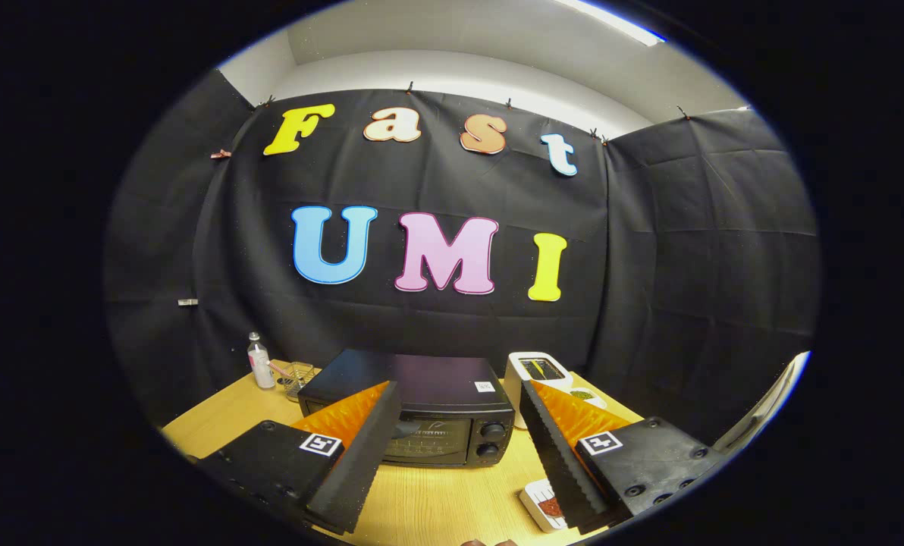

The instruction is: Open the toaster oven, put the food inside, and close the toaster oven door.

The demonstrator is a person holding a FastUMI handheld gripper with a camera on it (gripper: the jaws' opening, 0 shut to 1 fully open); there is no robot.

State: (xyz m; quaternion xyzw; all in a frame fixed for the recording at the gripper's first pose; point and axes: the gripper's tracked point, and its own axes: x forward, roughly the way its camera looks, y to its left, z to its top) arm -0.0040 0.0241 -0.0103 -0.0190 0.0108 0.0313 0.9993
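- The gripper [452,436] is held above the near part of a wooden table [422,504], its two fingers spread wide with nothing between them but open air and the view of the table.
- The toaster oven [414,413] sits on the table just beyond the fingers, facing the gripper; its door is shut, and two round knobs [490,440] stand one above the other on the right of its front.
- The left finger overlaps the left part of the oven's front in this view, but it is not clear that it touches it; the right finger stands apart from the oven, to its right.
- A small white sticker [484,387] lies on the right of the oven's dark top.
- A white box-like appliance [537,373] stands just right of the oven and a little farther back, beside the right finger's tip.
- A small round dish with something green [582,395] lies just behind the right finger.
- A small white pack with a red picture [544,506] lies on the near table, partly under the right finger; whether this is the food is hard to tell.
- A clear bottle with a pink label [259,362] stands at the far left of the table, with a clear container [297,377] just to its right, near the oven's back left corner.
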